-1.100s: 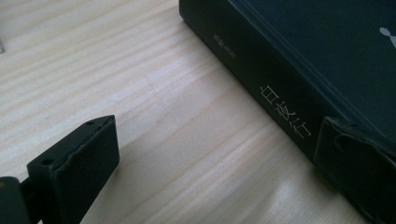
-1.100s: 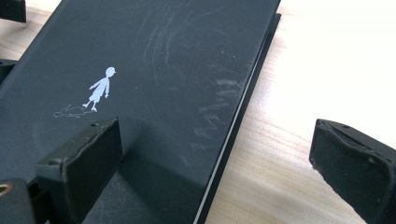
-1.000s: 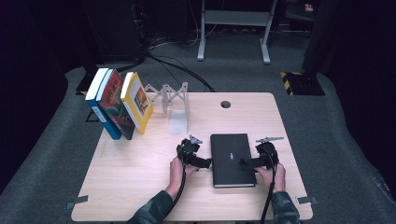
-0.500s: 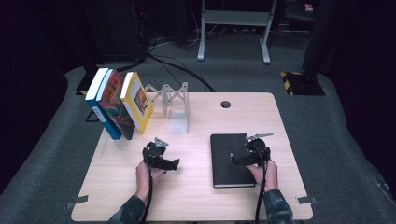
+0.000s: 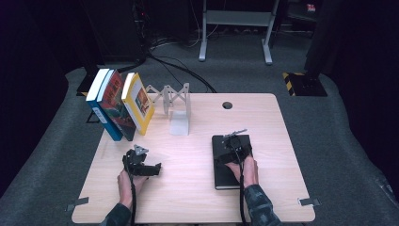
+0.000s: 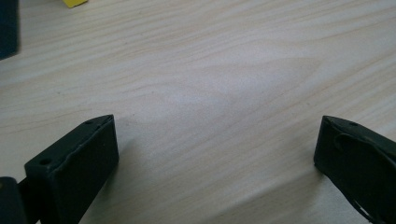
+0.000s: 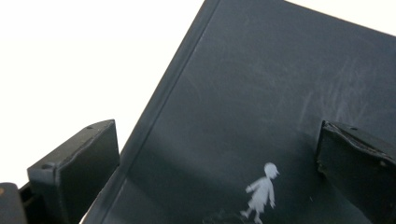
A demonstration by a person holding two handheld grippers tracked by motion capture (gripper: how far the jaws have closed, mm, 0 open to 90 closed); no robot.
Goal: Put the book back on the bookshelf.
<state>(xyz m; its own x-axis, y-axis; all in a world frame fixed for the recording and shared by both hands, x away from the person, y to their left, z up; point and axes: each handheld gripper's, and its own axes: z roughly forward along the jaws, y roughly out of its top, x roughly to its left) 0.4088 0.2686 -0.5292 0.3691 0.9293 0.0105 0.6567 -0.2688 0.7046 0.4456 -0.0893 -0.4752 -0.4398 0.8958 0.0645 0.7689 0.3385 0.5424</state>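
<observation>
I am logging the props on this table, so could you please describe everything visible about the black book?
The black book lies flat and closed on the right part of the wooden table, matte dark cover faintly scuffed. A small white walking figure is printed on it. The right gripper sits over it, jaws open; whether they touch the cover is unclear.

Desk (image 5: 188, 197), pale wood top, rounded corners, one round cable hole (image 5: 227, 105) near the far edge.

On it: black book (image 5: 225, 174) lying flat, right of centre; three upright books, blue (image 5: 98, 106), red (image 5: 115, 110) and yellow (image 5: 139, 104), leaning together at the far left corner; grey metal bookend rack (image 5: 173, 106) just beside them; tape tabs (image 5: 75, 205) on the front corners.
</observation>
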